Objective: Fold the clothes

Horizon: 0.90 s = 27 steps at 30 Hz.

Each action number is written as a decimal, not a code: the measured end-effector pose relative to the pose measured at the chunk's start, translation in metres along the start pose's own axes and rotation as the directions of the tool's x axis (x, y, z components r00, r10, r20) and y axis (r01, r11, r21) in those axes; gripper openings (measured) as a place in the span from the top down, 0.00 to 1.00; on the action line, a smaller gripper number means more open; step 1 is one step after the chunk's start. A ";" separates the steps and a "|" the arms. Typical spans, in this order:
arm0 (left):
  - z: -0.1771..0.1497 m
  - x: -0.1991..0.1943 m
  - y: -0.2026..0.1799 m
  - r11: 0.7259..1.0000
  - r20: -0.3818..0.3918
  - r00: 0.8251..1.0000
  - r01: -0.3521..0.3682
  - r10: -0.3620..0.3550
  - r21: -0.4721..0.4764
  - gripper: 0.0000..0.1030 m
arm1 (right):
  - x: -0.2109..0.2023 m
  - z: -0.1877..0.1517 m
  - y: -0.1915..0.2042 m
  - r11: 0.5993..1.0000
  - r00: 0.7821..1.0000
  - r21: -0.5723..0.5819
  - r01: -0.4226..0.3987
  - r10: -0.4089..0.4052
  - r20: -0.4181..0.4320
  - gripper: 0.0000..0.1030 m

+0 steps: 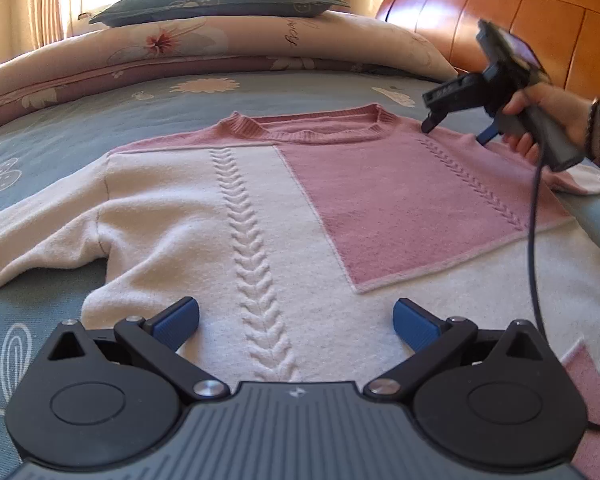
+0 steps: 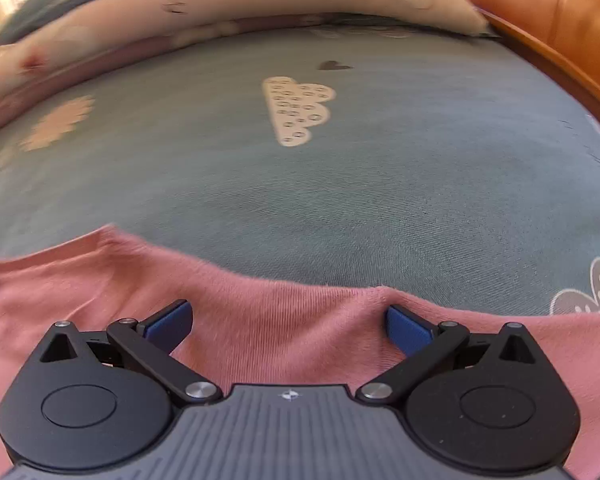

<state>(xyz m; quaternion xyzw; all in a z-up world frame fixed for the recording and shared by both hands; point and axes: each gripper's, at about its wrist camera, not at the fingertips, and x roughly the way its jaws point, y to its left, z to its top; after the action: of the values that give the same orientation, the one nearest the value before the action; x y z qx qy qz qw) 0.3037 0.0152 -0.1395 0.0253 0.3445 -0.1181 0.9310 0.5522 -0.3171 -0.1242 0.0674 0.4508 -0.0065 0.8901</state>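
Observation:
A pink and cream knit sweater (image 1: pixel 260 208) lies flat, front up, on the grey-blue bedspread (image 1: pixel 100 104), its collar toward the pillows. My left gripper (image 1: pixel 296 322) hovers open over the cream lower body, straddling the cable-knit stripe. A hand holds my right gripper (image 1: pixel 432 120) at the sweater's pink right shoulder, beside the collar. In the right wrist view that gripper (image 2: pixel 290 326) stands open above the pink shoulder fabric (image 2: pixel 260 320), whose top edge is just ahead of the fingertips. Nothing is pinched by either gripper.
A floral quilt roll (image 1: pixel 220 44) and a dark pillow (image 1: pixel 220 0) lie across the head of the bed. A wooden headboard (image 1: pixel 520 12) rises at the right. A black cable (image 1: pixel 534 240) hangs from the right gripper across the sweater. The left sleeve (image 1: pixel 28 244) spreads leftward.

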 end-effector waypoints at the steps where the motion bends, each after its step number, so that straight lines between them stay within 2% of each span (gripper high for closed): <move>1: 0.000 0.000 -0.001 1.000 -0.001 1.000 0.000 0.000 0.001 0.01 | -0.012 -0.002 -0.006 0.999 0.999 -0.011 -0.031 0.031 0.010 0.00; 4: -0.001 0.000 -0.002 1.000 -0.004 1.000 -0.002 0.002 0.006 0.01 | -0.053 -0.012 -0.028 0.997 0.997 -0.036 -0.061 0.063 0.043 0.00; 6: -0.001 0.000 -0.003 1.000 -0.004 1.000 -0.003 0.003 0.007 0.01 | -0.065 -0.021 -0.043 0.995 0.998 -0.074 -0.061 0.062 0.019 0.00; 9: -0.002 0.000 -0.003 1.000 -0.003 1.000 -0.007 0.007 0.010 0.01 | -0.072 -0.039 -0.059 0.994 1.000 -0.113 -0.016 0.015 -0.004 0.00; 12: -0.002 0.001 -0.004 1.000 0.000 1.000 -0.009 0.009 0.014 0.01 | -0.061 -0.053 -0.078 0.999 0.999 -0.040 -0.028 0.026 -0.045 0.00; 14: -0.002 0.001 -0.003 1.000 0.002 1.000 -0.007 0.007 0.012 0.01 | -0.046 -0.060 -0.088 1.000 0.998 0.001 0.009 -0.009 -0.060 0.00; 17: -0.002 0.002 -0.002 1.000 0.003 1.000 -0.001 0.001 0.008 0.01 | -0.035 -0.059 -0.090 0.999 0.999 0.016 0.042 -0.042 0.005 0.00; 20: -0.003 0.002 -0.002 1.000 0.005 1.000 0.000 0.000 0.009 0.01 | -0.041 -0.052 -0.088 0.997 0.998 0.046 0.059 -0.059 0.005 0.00; 24: -0.003 0.003 -0.003 1.000 0.005 1.000 -0.001 0.001 0.010 0.01 | -0.076 -0.066 -0.077 0.998 0.996 -0.059 0.029 -0.024 0.086 0.00; 27: -0.003 0.002 -0.003 1.000 0.005 1.000 -0.002 0.002 0.011 0.01 | -0.072 -0.084 -0.085 0.996 0.998 -0.070 0.054 -0.051 0.043 0.00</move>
<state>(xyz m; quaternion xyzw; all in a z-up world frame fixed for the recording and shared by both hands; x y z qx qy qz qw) 0.3029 0.0121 -0.1433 0.0304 0.3414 -0.1192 0.9318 0.4362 -0.3944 -0.1252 0.0237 0.4339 -0.0152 0.9005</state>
